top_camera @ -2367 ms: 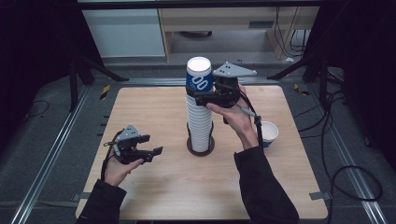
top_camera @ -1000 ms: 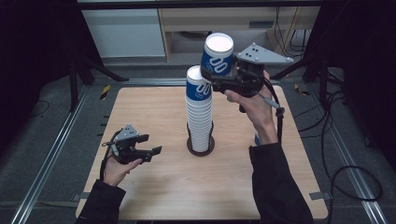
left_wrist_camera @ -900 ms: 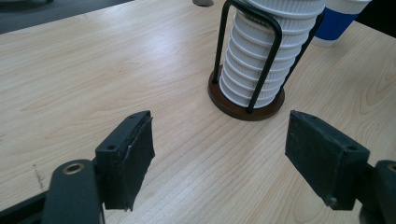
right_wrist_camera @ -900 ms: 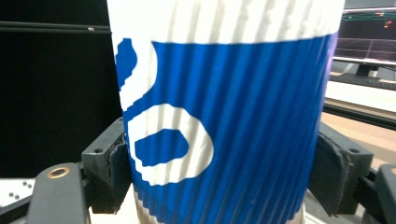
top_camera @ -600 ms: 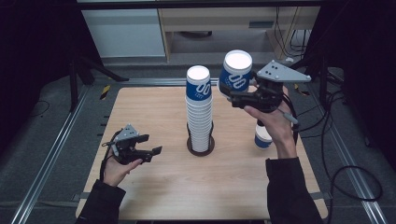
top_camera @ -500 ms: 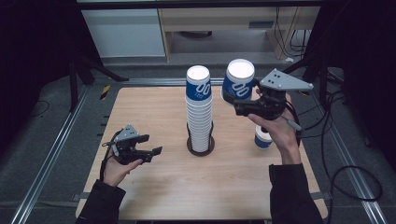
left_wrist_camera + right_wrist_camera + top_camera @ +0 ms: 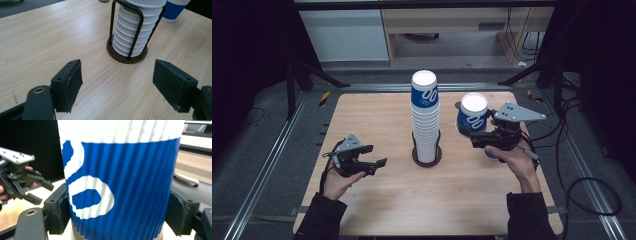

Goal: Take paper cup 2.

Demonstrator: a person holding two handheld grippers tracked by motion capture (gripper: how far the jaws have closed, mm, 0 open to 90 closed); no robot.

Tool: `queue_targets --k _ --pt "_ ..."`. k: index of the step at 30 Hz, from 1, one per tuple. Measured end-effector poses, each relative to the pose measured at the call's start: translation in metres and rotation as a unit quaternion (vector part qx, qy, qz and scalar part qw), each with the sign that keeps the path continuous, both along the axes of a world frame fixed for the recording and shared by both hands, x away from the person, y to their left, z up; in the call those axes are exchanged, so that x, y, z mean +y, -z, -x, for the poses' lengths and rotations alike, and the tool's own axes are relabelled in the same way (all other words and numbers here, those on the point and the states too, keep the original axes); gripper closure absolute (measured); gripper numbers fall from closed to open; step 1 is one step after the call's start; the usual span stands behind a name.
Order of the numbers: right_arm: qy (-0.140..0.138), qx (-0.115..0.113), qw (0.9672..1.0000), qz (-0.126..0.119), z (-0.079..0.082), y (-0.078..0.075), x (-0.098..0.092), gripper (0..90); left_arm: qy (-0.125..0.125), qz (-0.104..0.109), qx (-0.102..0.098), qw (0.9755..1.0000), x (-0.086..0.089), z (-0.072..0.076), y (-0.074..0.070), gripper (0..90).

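Right gripper is clamping a blue cup beside the cup stack; overtightening risks crushing it. Left gripper is resting apart.

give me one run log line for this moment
right gripper: shut on blue cup, held above table | left gripper: open, empty | cup stack: upright in holder

A pale wooden table stands on a dark grey floor, flanked by metal rails. Beyond it sit a white cabinet and a light wooden shelf unit. Black cables trail across the floor at the right, and the surroundings are dark.
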State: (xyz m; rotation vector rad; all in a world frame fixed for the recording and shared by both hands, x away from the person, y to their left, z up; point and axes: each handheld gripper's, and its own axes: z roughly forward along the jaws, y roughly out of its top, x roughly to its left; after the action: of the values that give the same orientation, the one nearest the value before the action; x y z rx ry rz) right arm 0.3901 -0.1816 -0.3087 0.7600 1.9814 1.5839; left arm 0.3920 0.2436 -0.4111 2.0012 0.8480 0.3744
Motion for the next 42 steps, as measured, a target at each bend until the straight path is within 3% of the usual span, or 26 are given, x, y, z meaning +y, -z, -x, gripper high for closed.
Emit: queue_targets --k 15,21,28,36,42 --pt "-0.016 0.026 0.9994 0.017 0.002 0.038 -0.005 20.1 0.008 -0.001 0.006 0.9999 -0.001 -0.001 0.003 22.9" --pt "-0.042 0.036 0.9979 0.033 0.005 0.057 -0.004 20.1 0.014 -0.002 0.01 0.9998 -0.003 -0.001 0.003 22.8" --pt "-0.081 0.044 0.993 0.074 0.008 0.068 0.002 19.9 0.027 -0.007 0.013 0.9995 -0.006 0.0 0.003 22.6" --pt "-0.112 0.053 0.9883 0.089 0.01 0.081 0.008 19.9 0.044 -0.014 0.019 0.9988 -0.012 0.003 0.004 22.5" --pt "-0.139 0.061 0.9811 0.12 0.009 0.092 0.021 19.9 0.058 -0.02 0.024 0.9978 -0.017 0.004 0.005 22.3"
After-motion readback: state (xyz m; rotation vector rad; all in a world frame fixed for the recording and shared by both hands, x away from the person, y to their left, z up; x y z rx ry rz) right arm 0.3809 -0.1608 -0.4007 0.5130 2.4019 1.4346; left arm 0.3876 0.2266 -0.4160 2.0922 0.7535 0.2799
